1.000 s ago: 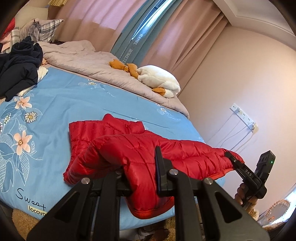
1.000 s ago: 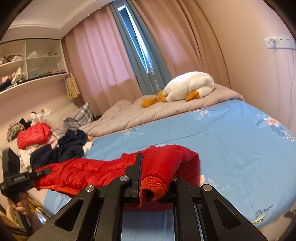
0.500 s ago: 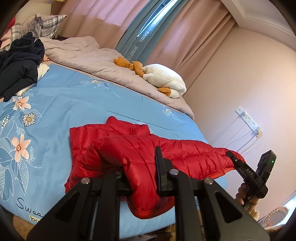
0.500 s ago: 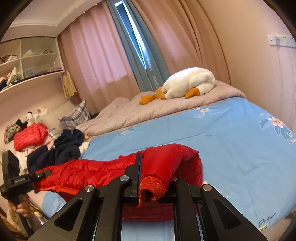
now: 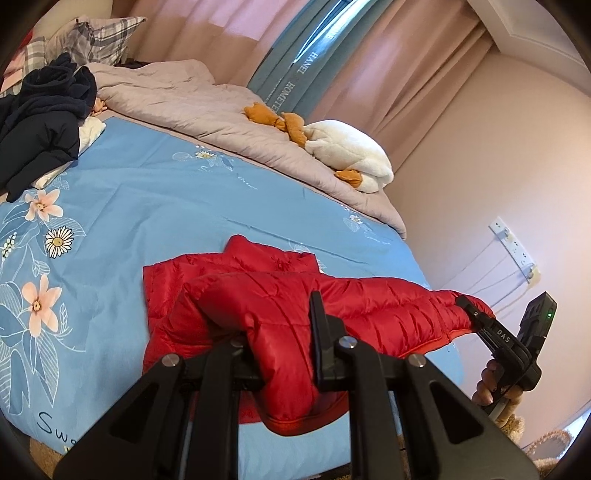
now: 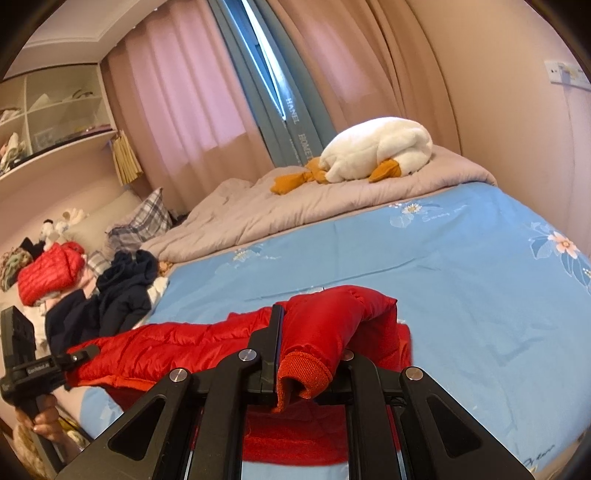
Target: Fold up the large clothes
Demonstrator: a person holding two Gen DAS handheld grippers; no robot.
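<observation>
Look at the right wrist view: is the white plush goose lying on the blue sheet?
No: the goose lies on the grey quilt near the curtains, beyond the blue sheet.

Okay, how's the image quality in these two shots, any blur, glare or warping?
Left wrist view: sharp, dark fisheye corners, the wall bows, daylight glows through the curtain. Right wrist view: equally sharp, same bending at the edges, curtain backlit pink, no harsh glare.

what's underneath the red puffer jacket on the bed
The red puffer jacket lies on the blue floral bedsheet, lifted along its near edge by both grippers. Whatever sheet or object sits directly beneath its body is covered.
</observation>
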